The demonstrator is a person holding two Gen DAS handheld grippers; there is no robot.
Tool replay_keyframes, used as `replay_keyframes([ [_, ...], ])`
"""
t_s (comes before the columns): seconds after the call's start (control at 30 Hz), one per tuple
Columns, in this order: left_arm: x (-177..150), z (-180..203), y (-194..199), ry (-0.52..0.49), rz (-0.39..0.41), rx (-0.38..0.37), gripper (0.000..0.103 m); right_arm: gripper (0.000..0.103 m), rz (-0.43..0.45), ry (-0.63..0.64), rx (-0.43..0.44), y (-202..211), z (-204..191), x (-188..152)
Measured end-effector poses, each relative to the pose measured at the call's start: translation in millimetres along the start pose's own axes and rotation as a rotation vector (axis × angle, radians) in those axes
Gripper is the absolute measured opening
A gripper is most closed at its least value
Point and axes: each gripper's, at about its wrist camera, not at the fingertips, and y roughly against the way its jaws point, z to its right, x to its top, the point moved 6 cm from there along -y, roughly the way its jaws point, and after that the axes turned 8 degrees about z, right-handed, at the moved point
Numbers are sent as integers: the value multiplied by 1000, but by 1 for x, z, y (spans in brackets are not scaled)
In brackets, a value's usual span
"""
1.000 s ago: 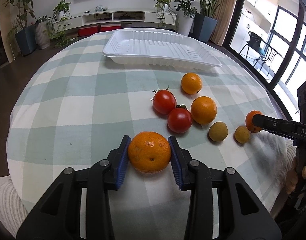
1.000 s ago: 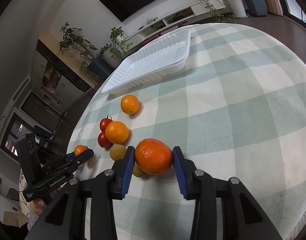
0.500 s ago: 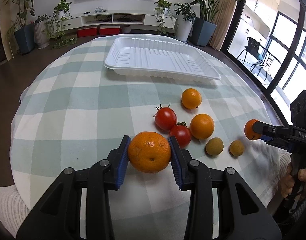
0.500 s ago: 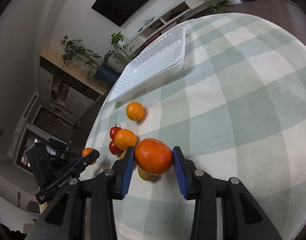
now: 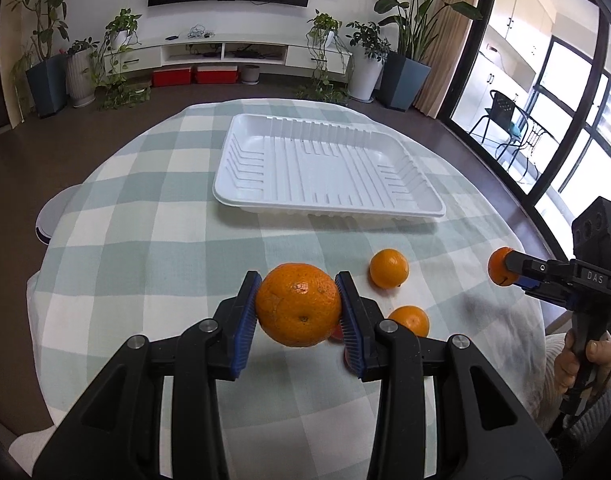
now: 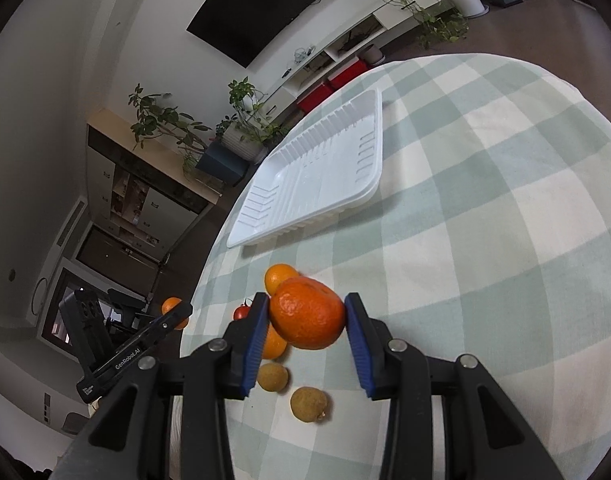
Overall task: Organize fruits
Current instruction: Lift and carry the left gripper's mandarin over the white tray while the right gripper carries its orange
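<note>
One round table under a green-and-white checked tablecloth [image 5: 145, 240] fills most of what we see. Toward its far side sits the white ribbed plastic tray [image 5: 325, 168], with no fruit in it, flat on the cloth.

We hold a gripper in each hand. Our left gripper [image 5: 299, 310] is clenched on a large orange [image 5: 298, 310], its blue pads pressing both sides of the fruit, which hangs above the cloth on the near side of the tray. Our right gripper [image 6: 307, 314] is likewise clamped on a darker mandarin [image 6: 307, 313], held clear of the cloth; from the left wrist view we see that same gripper at the right edge with the mandarin pinched at its tip.

Loose fruit lies on the cloth between us and the tray. A small orange [image 5: 389, 269] sits just beyond and right of the held orange, and another orange [image 5: 409, 320] lies nearer us beside the left gripper's right finger. From the right wrist view we see a red tomato [image 6: 243, 312] peeking out behind the left finger, and two small brownish-yellow round fruits [image 6: 309, 404], near each other, below the held mandarin.
</note>
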Motion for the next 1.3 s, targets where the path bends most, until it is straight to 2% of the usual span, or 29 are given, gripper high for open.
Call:
replay_keyframes([
  [0.67, 56, -4, -42, -50, -7, -3, 35, 41, 21, 46, 1, -36, -11, 64],
  [1.3, 85, -6, -114, -81, -63, -12, 35, 41, -18, 131, -59, -84, -11, 87],
])
